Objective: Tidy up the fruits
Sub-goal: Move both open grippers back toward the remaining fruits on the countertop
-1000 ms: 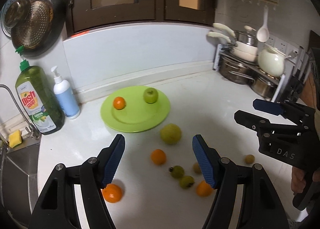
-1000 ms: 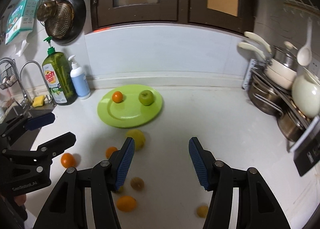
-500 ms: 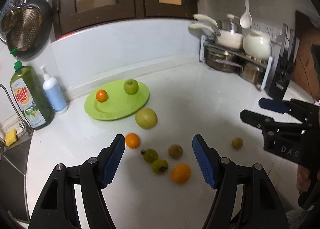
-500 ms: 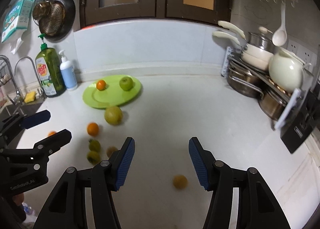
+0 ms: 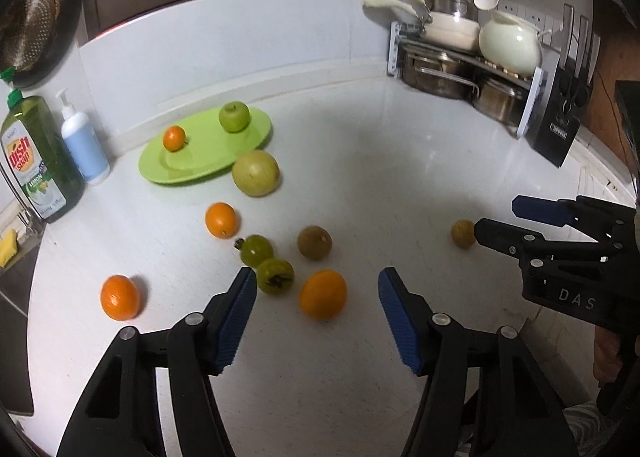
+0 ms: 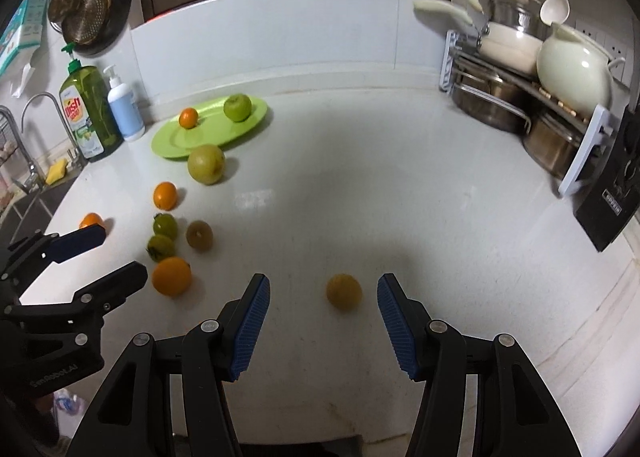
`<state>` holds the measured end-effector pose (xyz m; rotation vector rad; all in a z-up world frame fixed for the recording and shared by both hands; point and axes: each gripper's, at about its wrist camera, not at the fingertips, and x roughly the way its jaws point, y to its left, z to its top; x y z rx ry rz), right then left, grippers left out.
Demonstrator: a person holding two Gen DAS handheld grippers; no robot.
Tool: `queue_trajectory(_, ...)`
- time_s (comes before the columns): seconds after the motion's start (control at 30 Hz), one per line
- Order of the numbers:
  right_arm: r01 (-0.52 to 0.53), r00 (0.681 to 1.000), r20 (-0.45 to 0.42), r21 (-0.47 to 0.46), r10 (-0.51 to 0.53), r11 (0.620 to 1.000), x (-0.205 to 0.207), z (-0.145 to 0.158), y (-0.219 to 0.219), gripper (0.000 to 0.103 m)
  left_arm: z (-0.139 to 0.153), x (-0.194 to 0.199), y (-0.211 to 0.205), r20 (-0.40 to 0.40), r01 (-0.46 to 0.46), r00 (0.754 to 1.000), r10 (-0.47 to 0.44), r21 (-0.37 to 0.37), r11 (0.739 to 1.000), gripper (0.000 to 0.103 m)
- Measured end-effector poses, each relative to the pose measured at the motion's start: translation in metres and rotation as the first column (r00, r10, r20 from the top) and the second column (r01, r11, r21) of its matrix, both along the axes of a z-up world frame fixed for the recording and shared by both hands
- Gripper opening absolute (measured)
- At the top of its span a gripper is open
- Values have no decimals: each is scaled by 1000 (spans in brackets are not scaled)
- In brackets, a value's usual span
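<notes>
A small yellowish-brown fruit (image 6: 344,291) is seen lying alone on the white counter (image 6: 360,185), well apart from the other fruit. In the right wrist view it sits between the blue pads of the right gripper (image 6: 323,319), slightly toward the right-hand pad, just ahead at twelve o'clock. It is round, so no long axis needs to be matched. The right fingers (image 6: 248,331) are spread wide and nothing is held between them; the fruit is not touched.

In the left wrist view the same fruit (image 5: 463,233) appears at about two o'clock, just beside the tip of the right gripper, and far from the left gripper (image 5: 314,321). The right hand is judged much the nearer, so the coming grasp likely falls to it: a short advance and lowering, then a closing.

The left fingers (image 5: 236,323) are likewise held apart and empty. An orange (image 5: 323,294) lies just ahead of them at twelve o'clock, with a green persimmon-like fruit (image 5: 275,276) close to the left pad.

Farther out, at about ten o'clock, a green plate (image 6: 176,143) is set near the back wall, carrying a small orange (image 6: 188,117) and a green apple (image 6: 237,107). It is judged the likely destination. A large pale fruit (image 6: 206,164) rests just in front of its rim.
</notes>
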<state>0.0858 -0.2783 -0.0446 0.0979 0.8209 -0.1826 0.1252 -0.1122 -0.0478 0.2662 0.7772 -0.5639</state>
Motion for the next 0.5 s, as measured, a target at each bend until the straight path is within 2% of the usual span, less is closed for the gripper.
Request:
queue_trajectory(0.27,-2,998,-56,31,3,1000,9,-18,-9,57,-16,6,-7,-55,-9,998,10,19,1000,51)
queue_trajectory(0.5,4,997,-80,54,0,999,18,-28,-16,56,-25,13,-13,-87,-16,996,18,24,1000,49)
